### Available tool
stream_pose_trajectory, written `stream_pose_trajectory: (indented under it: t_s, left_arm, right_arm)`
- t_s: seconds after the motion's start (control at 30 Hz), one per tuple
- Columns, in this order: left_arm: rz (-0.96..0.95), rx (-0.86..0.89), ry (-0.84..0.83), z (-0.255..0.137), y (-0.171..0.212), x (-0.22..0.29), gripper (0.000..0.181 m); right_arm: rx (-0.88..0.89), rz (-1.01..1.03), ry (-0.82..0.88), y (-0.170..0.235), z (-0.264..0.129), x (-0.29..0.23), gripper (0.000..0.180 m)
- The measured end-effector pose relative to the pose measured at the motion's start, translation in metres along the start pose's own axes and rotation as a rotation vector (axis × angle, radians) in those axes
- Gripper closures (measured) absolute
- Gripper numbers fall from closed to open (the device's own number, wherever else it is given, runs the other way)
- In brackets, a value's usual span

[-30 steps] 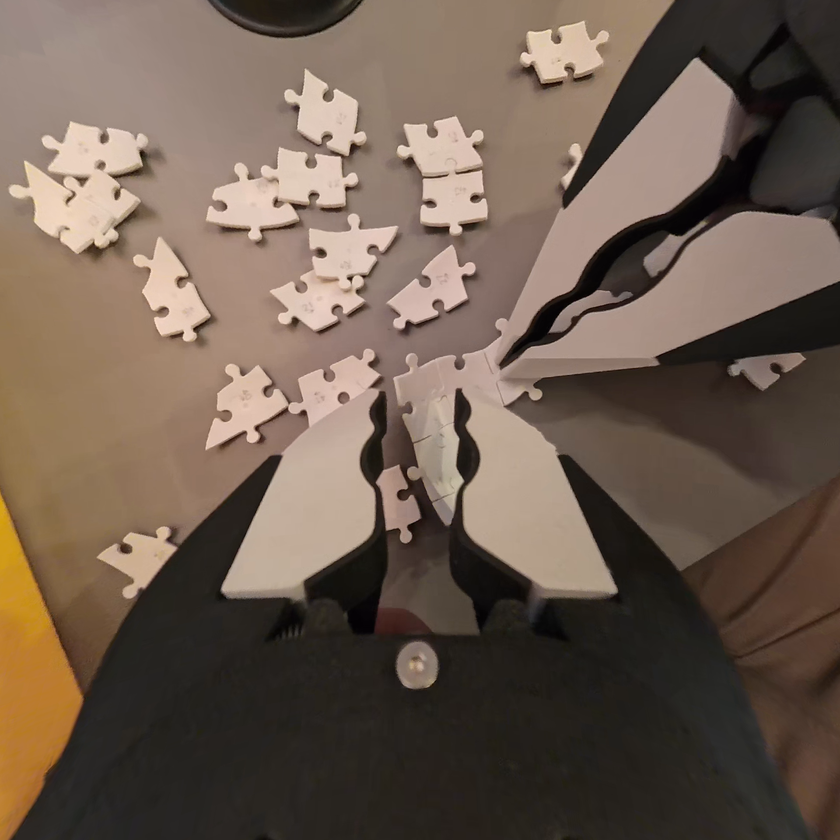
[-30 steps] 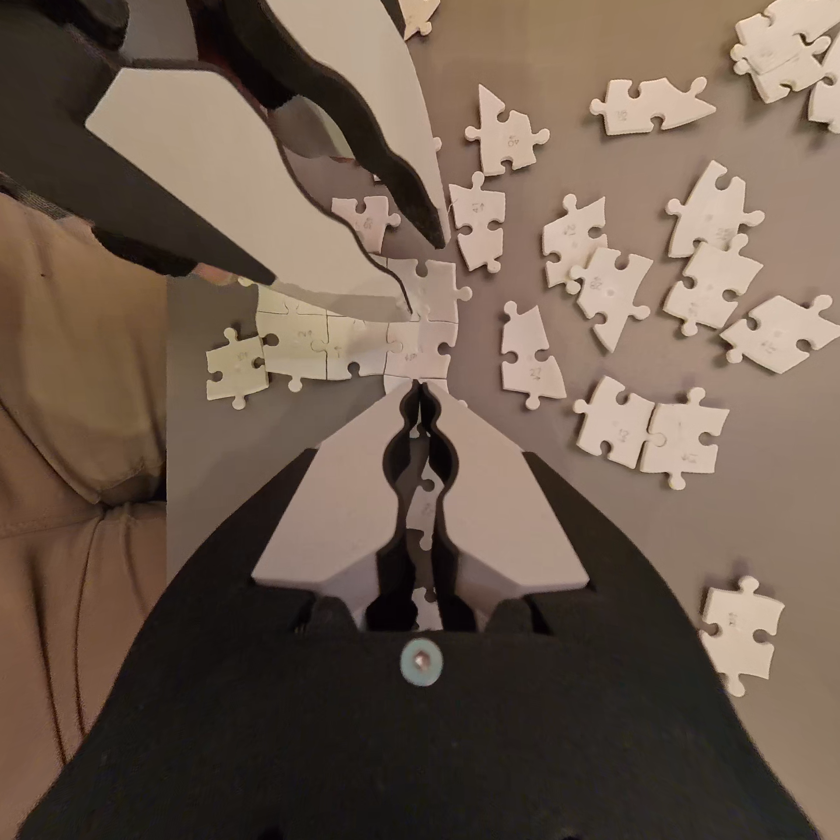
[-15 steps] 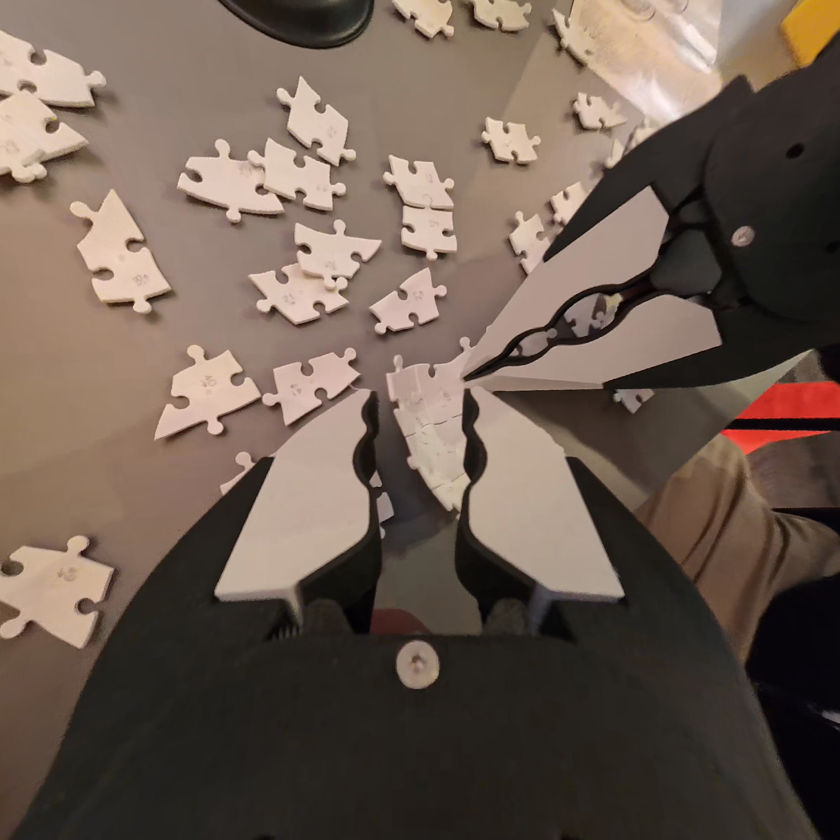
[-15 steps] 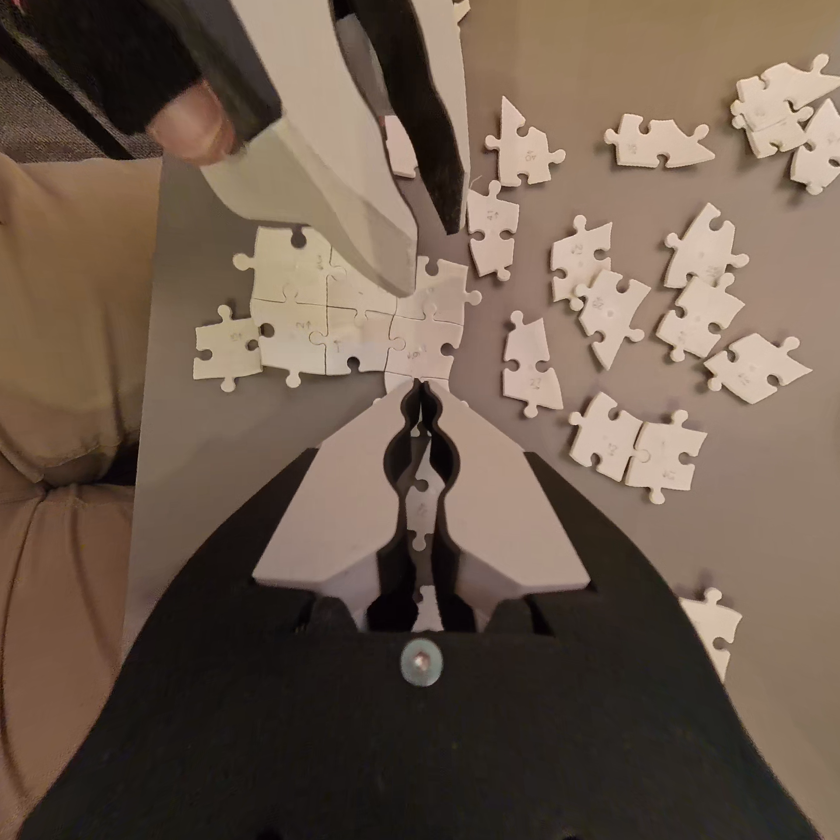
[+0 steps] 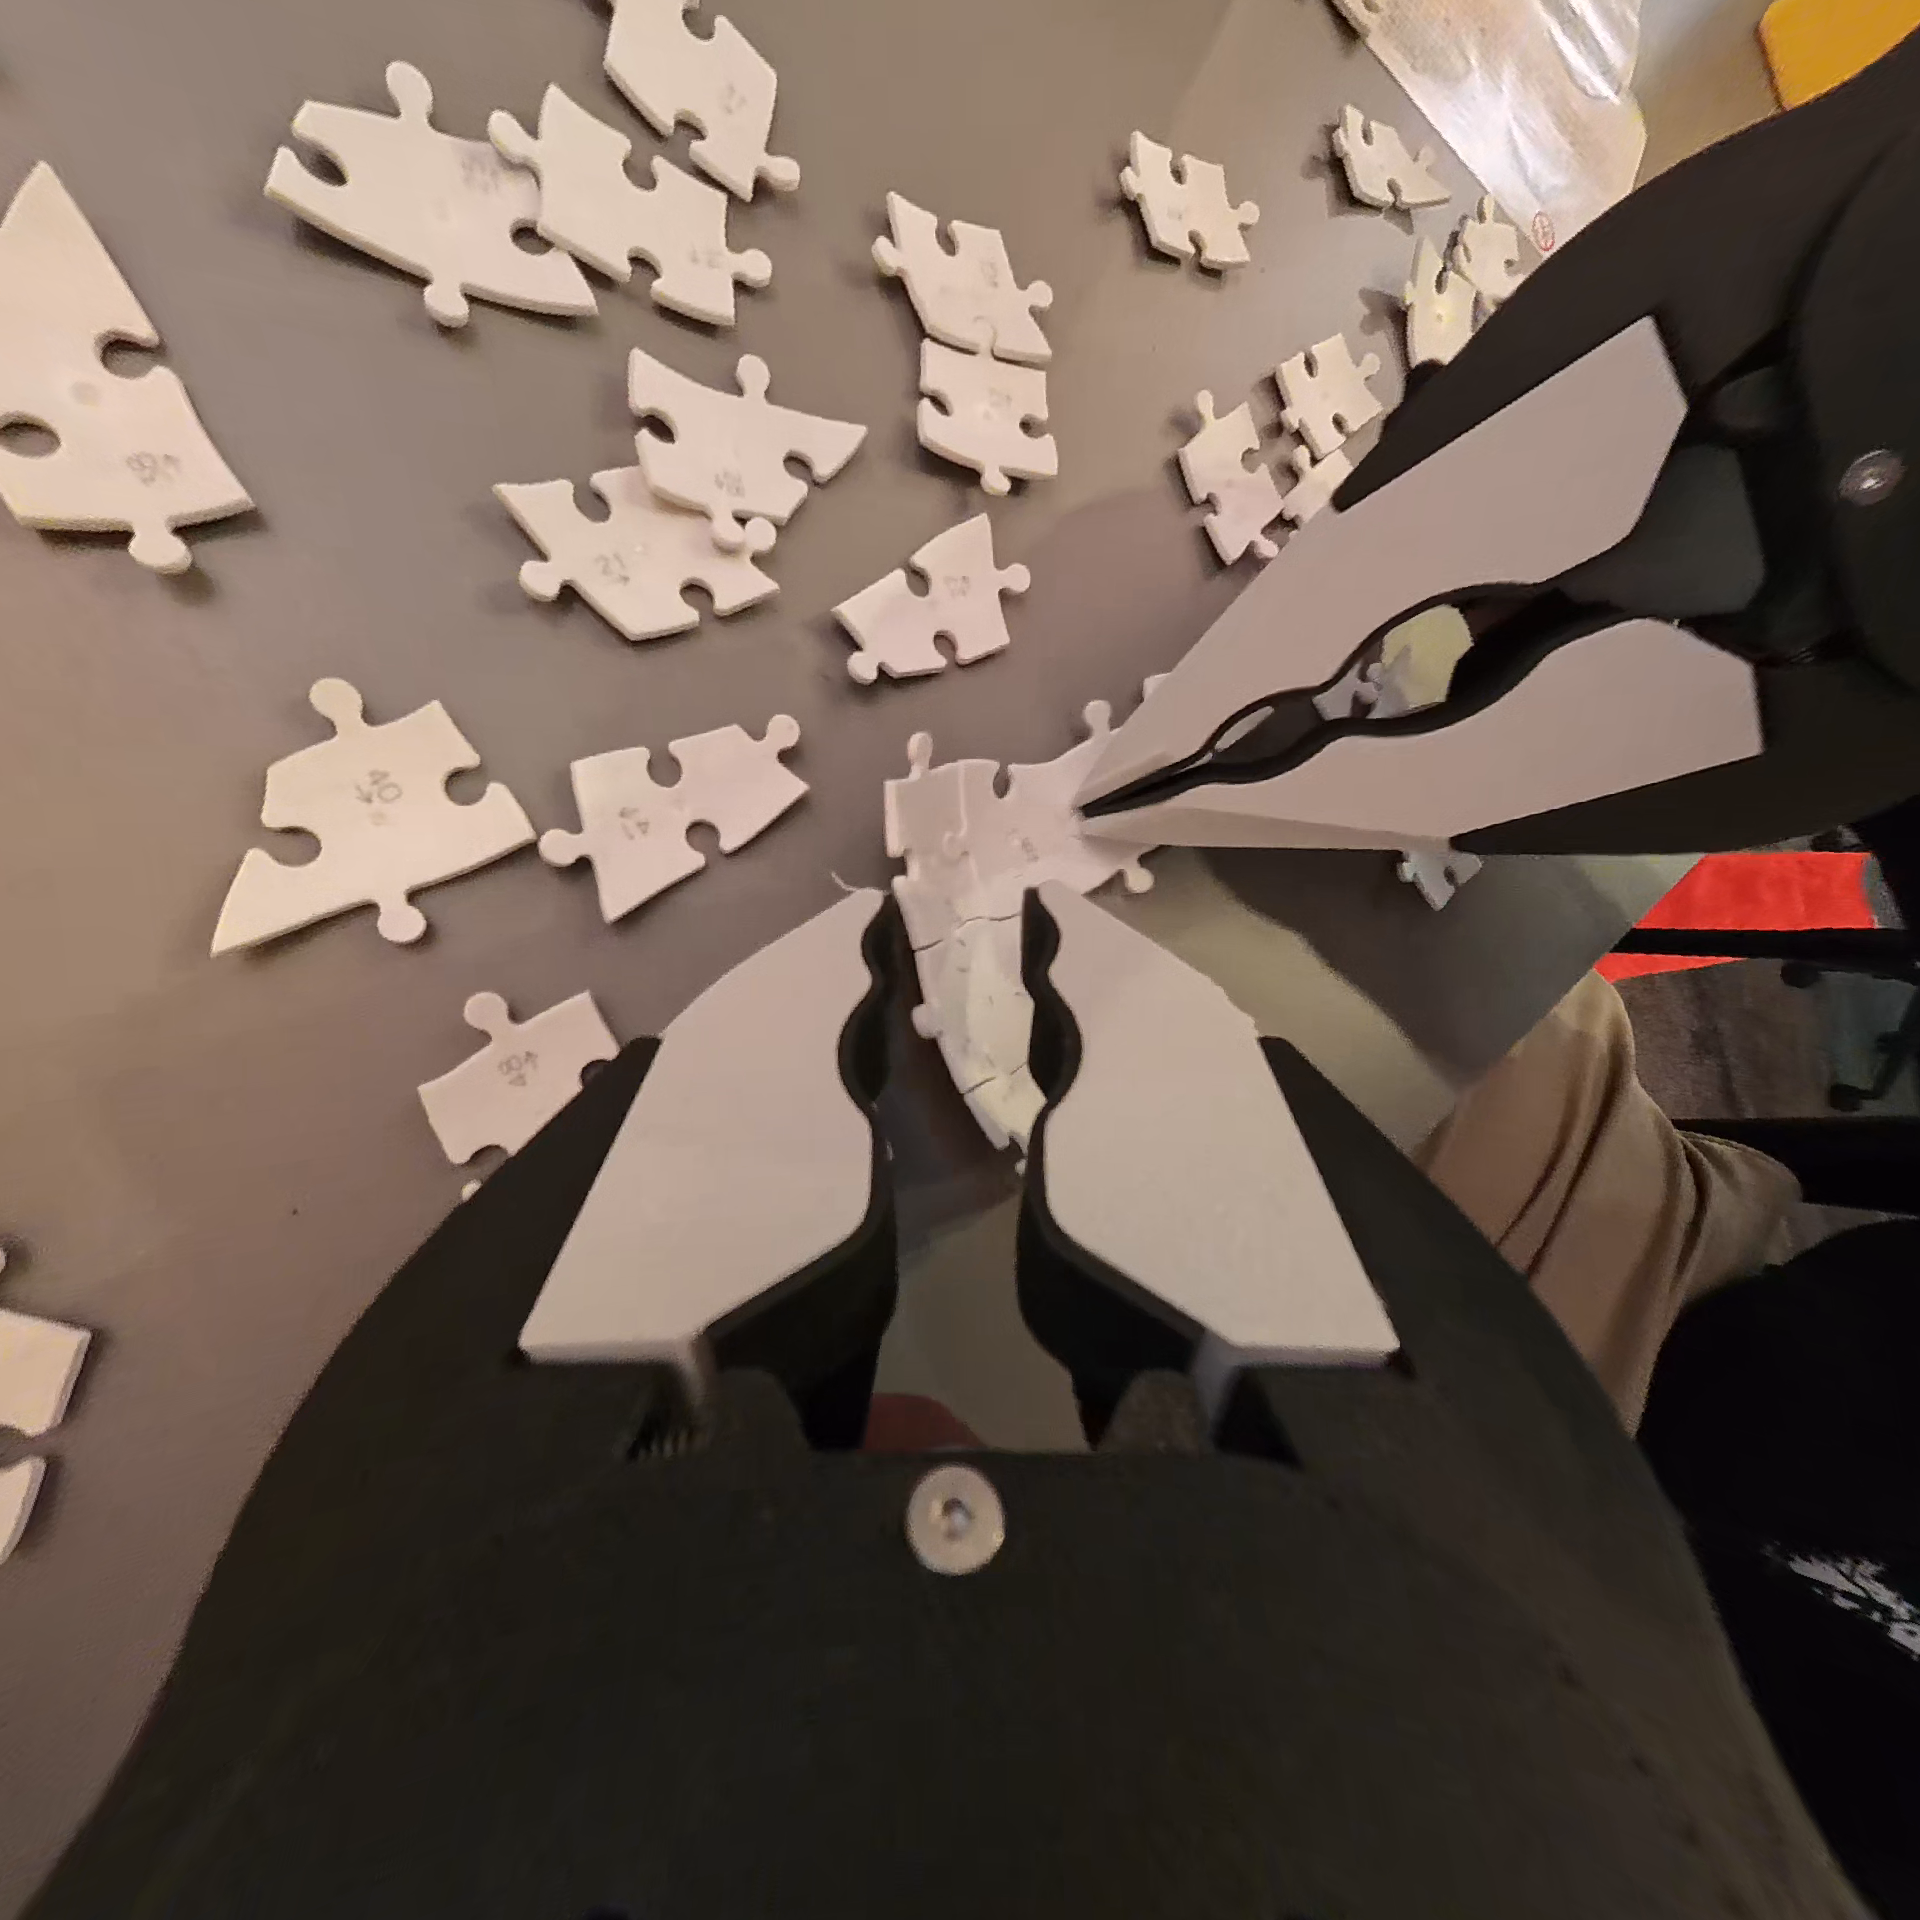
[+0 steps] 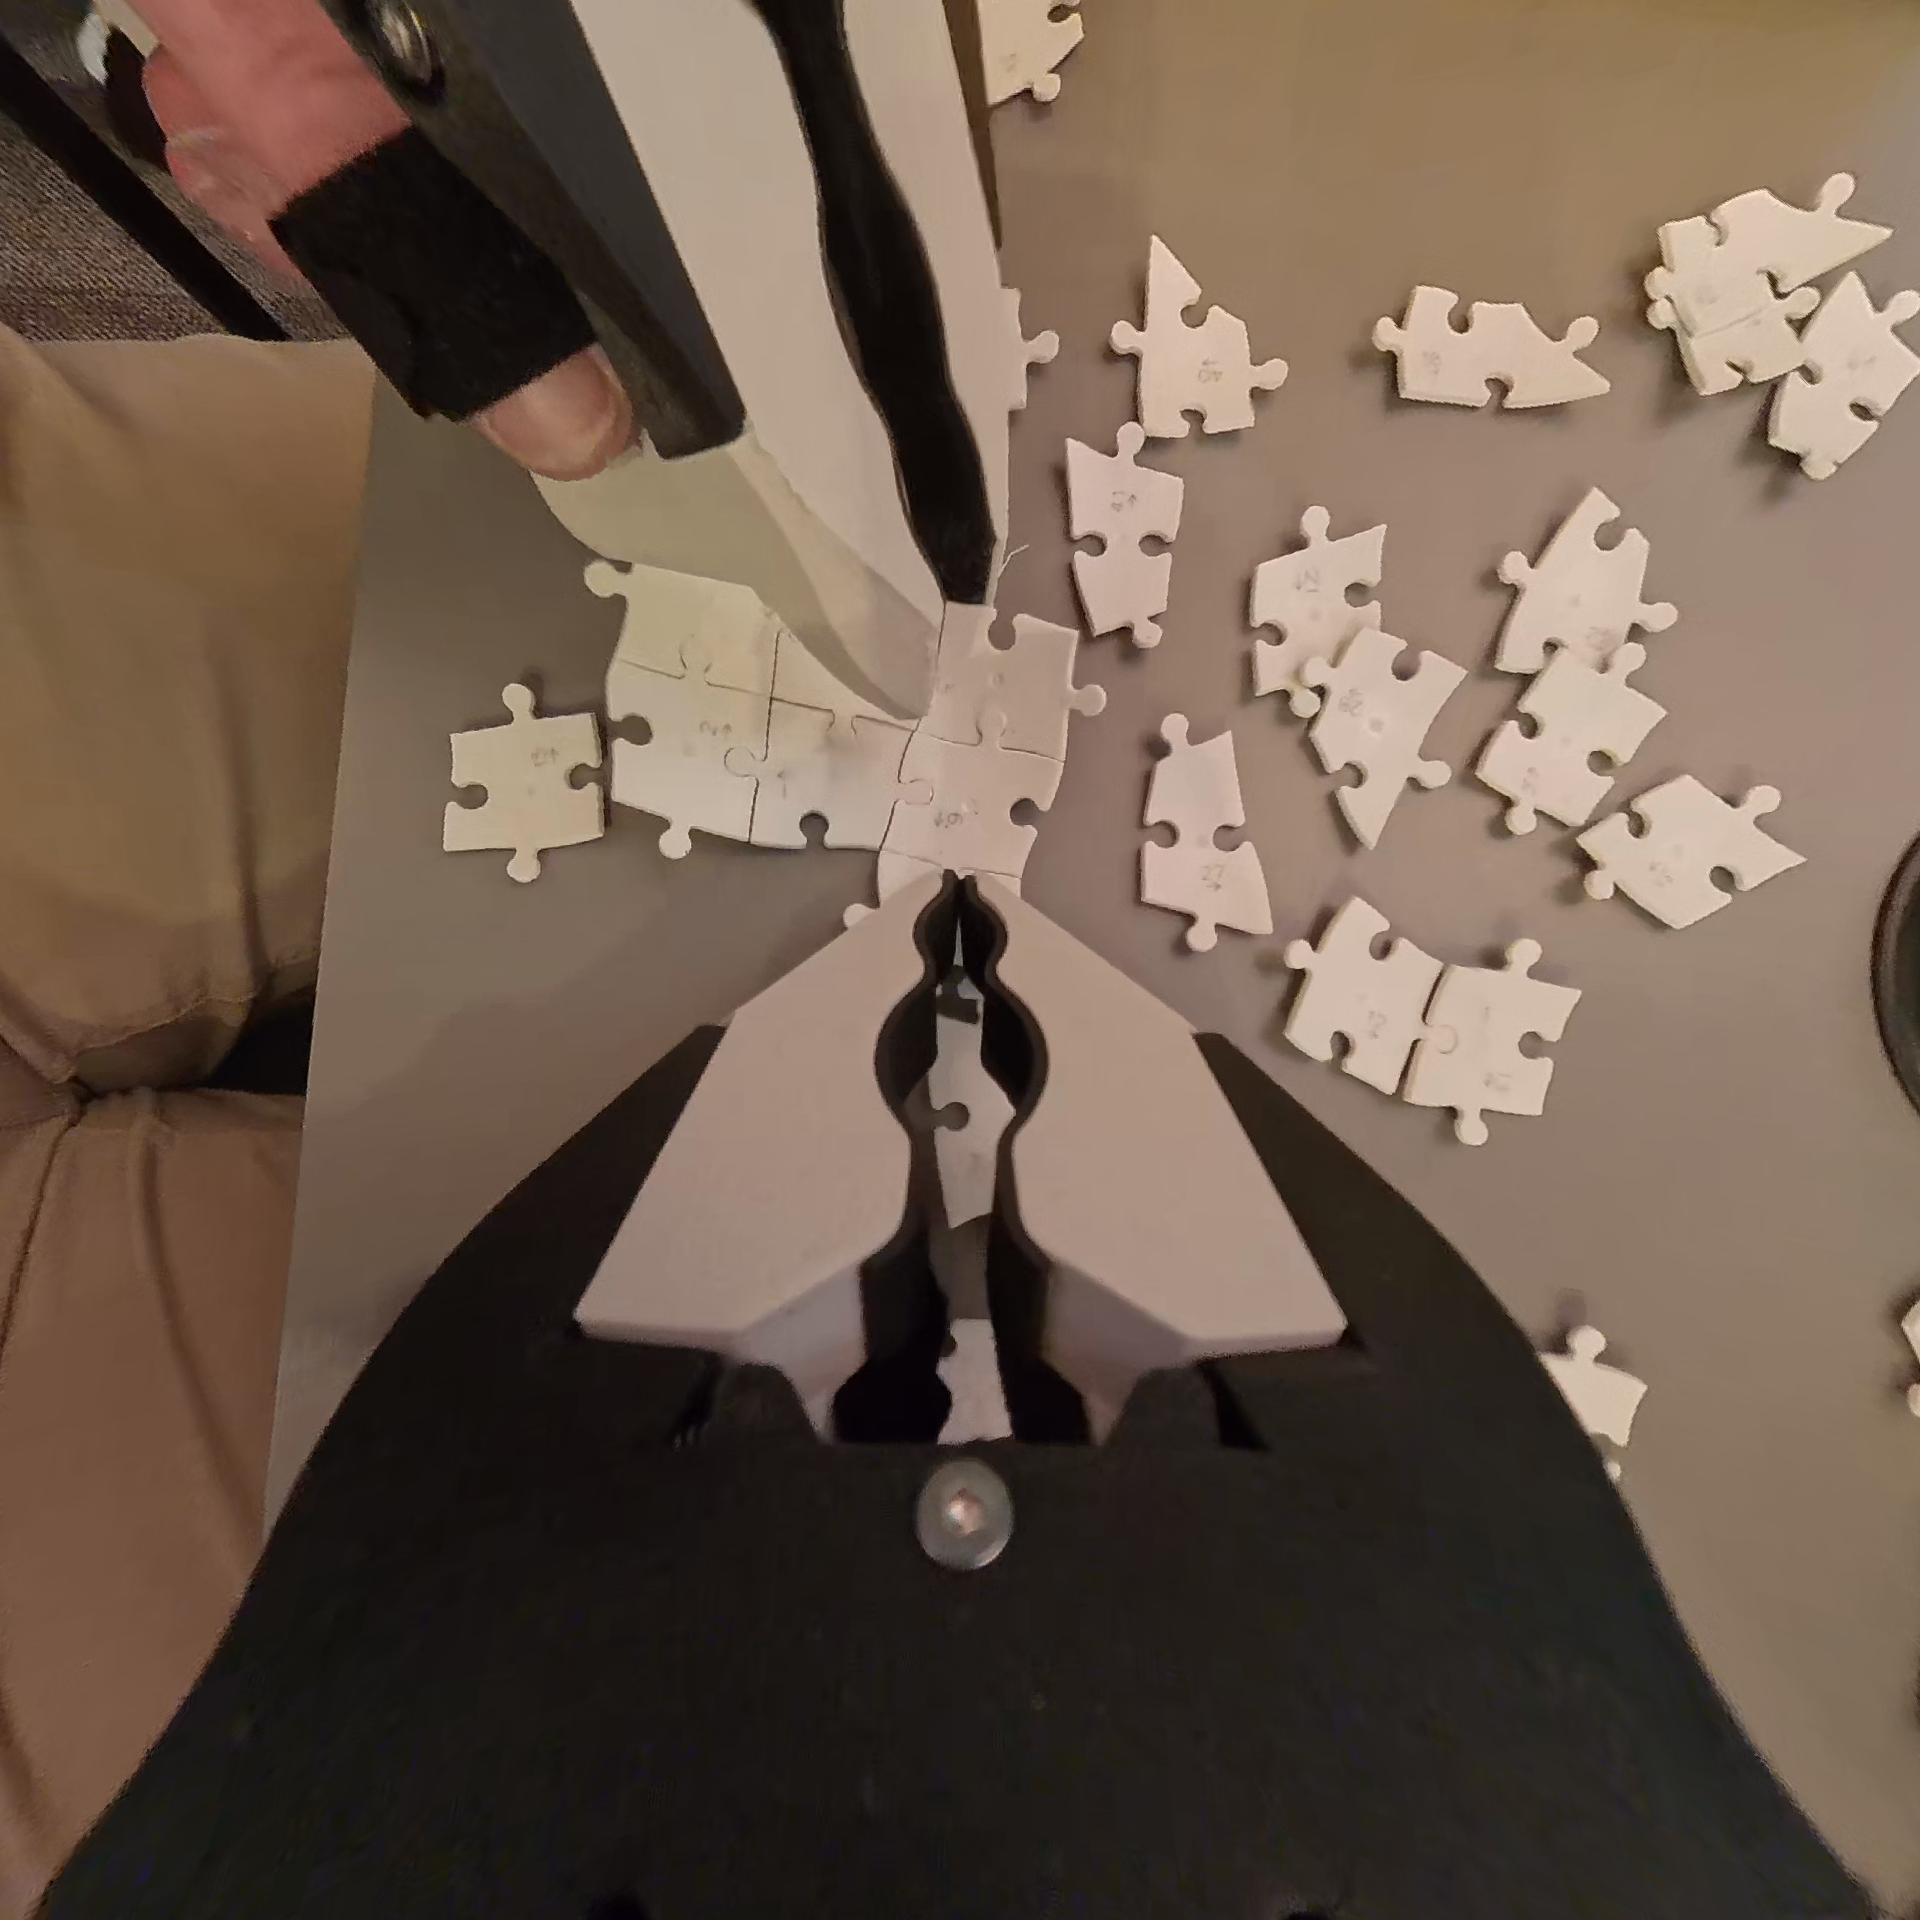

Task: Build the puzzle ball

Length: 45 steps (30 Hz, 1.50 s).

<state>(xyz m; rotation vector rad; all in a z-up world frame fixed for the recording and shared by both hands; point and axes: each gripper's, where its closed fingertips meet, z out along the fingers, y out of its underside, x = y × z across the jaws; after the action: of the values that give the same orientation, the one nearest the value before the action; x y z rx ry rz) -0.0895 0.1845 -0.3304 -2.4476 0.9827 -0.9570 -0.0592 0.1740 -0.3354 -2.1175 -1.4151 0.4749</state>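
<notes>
A joined, curved patch of white puzzle pieces [image 6: 831, 769] lies on the grey table [image 6: 1351, 1351] near its edge. It also shows in the left wrist view [image 5: 971, 997], seen end-on between my left gripper's fingers. My left gripper [image 5: 956, 909] is slightly open over the patch; in the right wrist view [image 6: 940, 649] one finger lies across the patch. Whether it grips the patch I cannot tell. My right gripper [image 6: 951, 881] is shut, its tips against the patch's near edge, as the left wrist view [image 5: 1086, 810] also shows. A single piece [image 6: 525, 779] lies just left of the patch.
Several loose white pieces [image 5: 675, 821] [image 6: 1423, 1029] are spread over the table beyond the patch. The table edge runs beside a person's tan trousers [image 6: 135, 727]. A thumb [image 6: 561, 426] rests on the left gripper. A black round object [image 6: 1901, 987] is at the right edge. One gripper's finger ends stand about 4 cm off the other's. The single piece [image 6: 525, 779] is about 8 cm from my left fingertips.
The left gripper has swung round over the patch and come closer to the table, its fingers narrowing a little. The right gripper has stayed shut at the patch's edge.
</notes>
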Motion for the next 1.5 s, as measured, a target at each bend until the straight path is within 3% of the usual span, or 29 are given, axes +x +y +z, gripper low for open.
stream_pose_trajectory:
  t_s: [0.03, 0.3, 0.63, 0.8, 1.03, 1.5]
  left_arm:
    - [-0.002, 0.0, -0.004, 0.001, 0.001, -0.001, 0.16]
    - [-0.004, 0.008, -0.019, 0.004, 0.002, -0.004, 0.166]
    - [0.007, 0.022, -0.048, 0.004, 0.002, -0.005, 0.169]
    - [0.009, 0.027, -0.051, 0.003, 0.003, -0.006, 0.168]
    - [0.027, 0.043, -0.052, -0.004, 0.0, -0.005, 0.165]
    - [0.105, -0.015, -0.066, -0.001, 0.01, -0.004, 0.164]
  right_arm:
    - [0.01, 0.009, -0.001, -0.002, -0.002, 0.001, 0.18]
    - [0.085, 0.192, -0.036, -0.007, -0.03, 0.015, 0.18]
    - [-0.013, 0.344, -0.171, 0.014, -0.022, 0.0, 0.159]
    - [0.064, 0.377, -0.156, 0.005, -0.035, 0.011, 0.16]
    - [-0.038, 0.338, -0.088, 0.033, -0.044, 0.022, 0.164]
    - [0.049, 0.38, -0.203, 0.009, -0.034, 0.003, 0.157]
